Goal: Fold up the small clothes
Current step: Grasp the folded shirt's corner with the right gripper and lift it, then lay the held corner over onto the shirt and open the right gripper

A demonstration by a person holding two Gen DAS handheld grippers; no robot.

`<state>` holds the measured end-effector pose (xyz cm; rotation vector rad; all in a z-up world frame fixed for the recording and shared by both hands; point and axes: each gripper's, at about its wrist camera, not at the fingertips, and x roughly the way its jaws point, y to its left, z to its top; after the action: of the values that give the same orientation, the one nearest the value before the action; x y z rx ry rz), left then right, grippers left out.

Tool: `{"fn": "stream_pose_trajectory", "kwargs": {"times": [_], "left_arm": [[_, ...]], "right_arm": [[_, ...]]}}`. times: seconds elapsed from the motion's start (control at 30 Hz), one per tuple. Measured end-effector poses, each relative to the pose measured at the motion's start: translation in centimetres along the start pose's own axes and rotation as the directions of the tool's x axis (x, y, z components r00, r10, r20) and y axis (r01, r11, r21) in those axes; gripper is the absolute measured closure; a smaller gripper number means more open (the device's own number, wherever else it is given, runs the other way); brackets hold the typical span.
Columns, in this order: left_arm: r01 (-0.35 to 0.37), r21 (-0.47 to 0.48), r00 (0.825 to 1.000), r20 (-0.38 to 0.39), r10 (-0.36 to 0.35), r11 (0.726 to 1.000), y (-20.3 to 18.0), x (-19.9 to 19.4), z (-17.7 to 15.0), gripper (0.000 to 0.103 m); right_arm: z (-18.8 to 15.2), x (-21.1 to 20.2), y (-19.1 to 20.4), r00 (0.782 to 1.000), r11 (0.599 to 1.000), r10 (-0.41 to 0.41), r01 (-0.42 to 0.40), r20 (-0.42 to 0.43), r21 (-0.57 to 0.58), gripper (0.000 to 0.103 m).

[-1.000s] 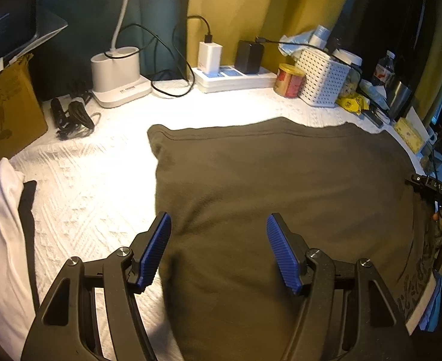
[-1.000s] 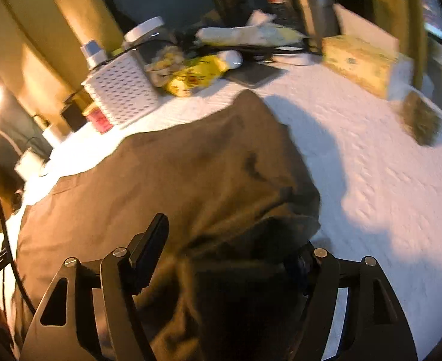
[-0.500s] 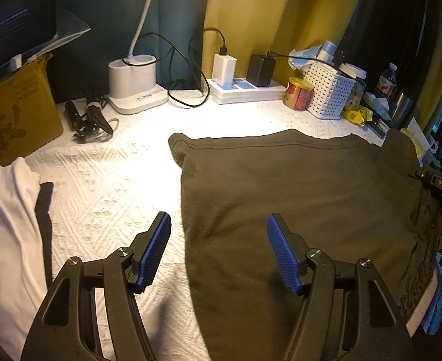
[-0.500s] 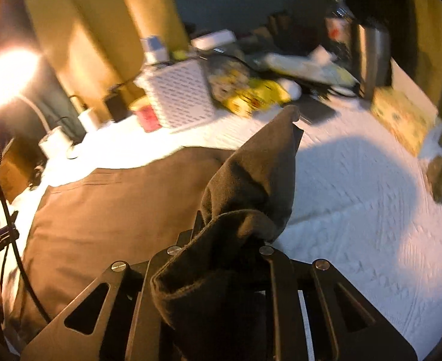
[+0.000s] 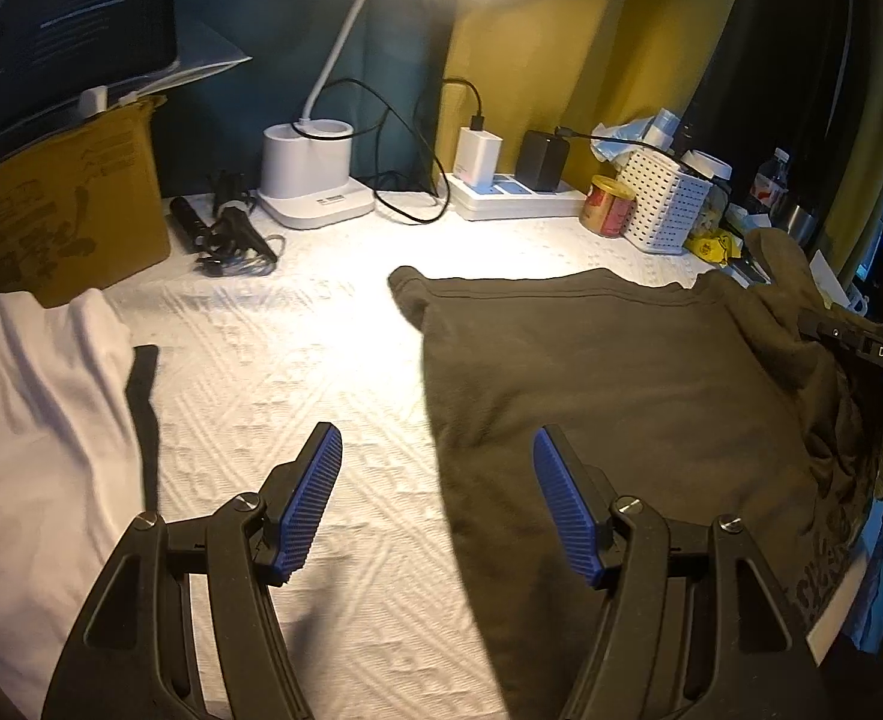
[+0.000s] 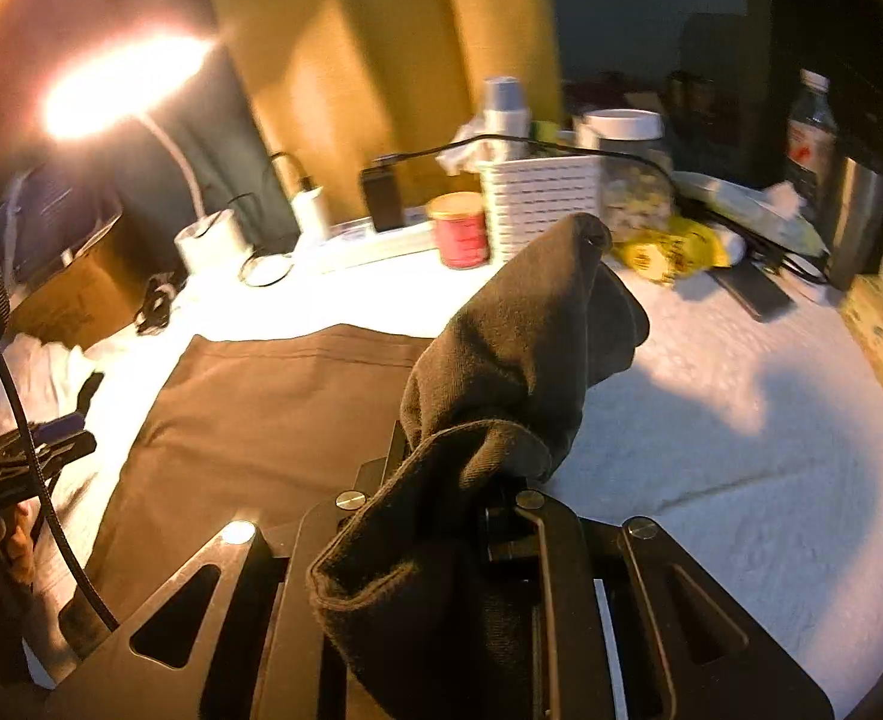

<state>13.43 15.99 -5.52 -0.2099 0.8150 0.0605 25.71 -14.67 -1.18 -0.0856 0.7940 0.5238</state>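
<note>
A dark olive garment (image 5: 609, 372) lies flat on the white textured cloth (image 5: 297, 360). My left gripper (image 5: 435, 498) is open and empty, held above the garment's left edge. My right gripper (image 6: 471, 480) is shut on the garment's right edge (image 6: 519, 348) and holds it lifted and bunched over its jaws. In the left wrist view the right gripper (image 5: 861, 348) shows at the far right with the raised fabric (image 5: 783, 282).
A white garment (image 5: 27, 408) lies at the left. A cardboard box (image 5: 57, 210), lamp base (image 5: 315, 180), power strip (image 5: 513, 198), red tin (image 5: 609, 213) and white basket (image 5: 663, 204) line the back. A yellow box (image 6: 879, 324) is at right.
My right gripper shut on the garment's right edge and raised it. My left gripper drew back and to the left, staying open.
</note>
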Motion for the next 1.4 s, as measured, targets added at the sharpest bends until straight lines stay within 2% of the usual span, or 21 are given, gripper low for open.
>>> {"fn": "stream_pose_trajectory", "kwargs": {"times": [0.27, 0.53, 0.93, 1.07, 1.3, 1.4], "left_arm": [[-0.030, -0.016, 1.000, 0.005, 0.030, 0.999, 2.2, -0.6, -0.5, 0.037], [-0.022, -0.046, 1.000, 0.011, 0.022, 0.999, 3.9, -1.2, -1.1, 0.037], [-0.021, -0.079, 0.999, 0.037, 0.024, 0.997, 5.9, -2.8, -1.6, 0.037], [-0.024, -0.092, 0.999, 0.036, 0.027, 0.995, 6.6, -3.2, -2.1, 0.037], [-0.023, -0.104, 0.999, 0.037, 0.027, 0.994, 7.2, -3.7, -2.6, 0.037], [-0.025, -0.106, 0.999, 0.039, 0.029, 0.994, 7.3, -4.0, -2.7, 0.037]], "right_arm": [[0.9, 1.3, 4.2, 0.998, 0.998, 0.042, -0.044, -0.035, -0.051, 0.085], [1.1, 2.1, 7.7, 0.997, 0.992, 0.056, -0.062, -0.058, -0.110, 0.085], [1.8, 3.4, 13.7, 0.987, 0.970, 0.143, -0.154, -0.071, -0.187, 0.086], [1.4, 4.3, 15.6, 0.981, 0.959, 0.168, -0.185, -0.096, -0.214, 0.085], [0.2, 7.2, 18.3, 0.966, 0.954, 0.164, -0.207, -0.199, -0.216, 0.082], [-0.1, 7.2, 19.4, 0.959, 0.942, 0.197, -0.243, -0.206, -0.232, 0.082]]}}
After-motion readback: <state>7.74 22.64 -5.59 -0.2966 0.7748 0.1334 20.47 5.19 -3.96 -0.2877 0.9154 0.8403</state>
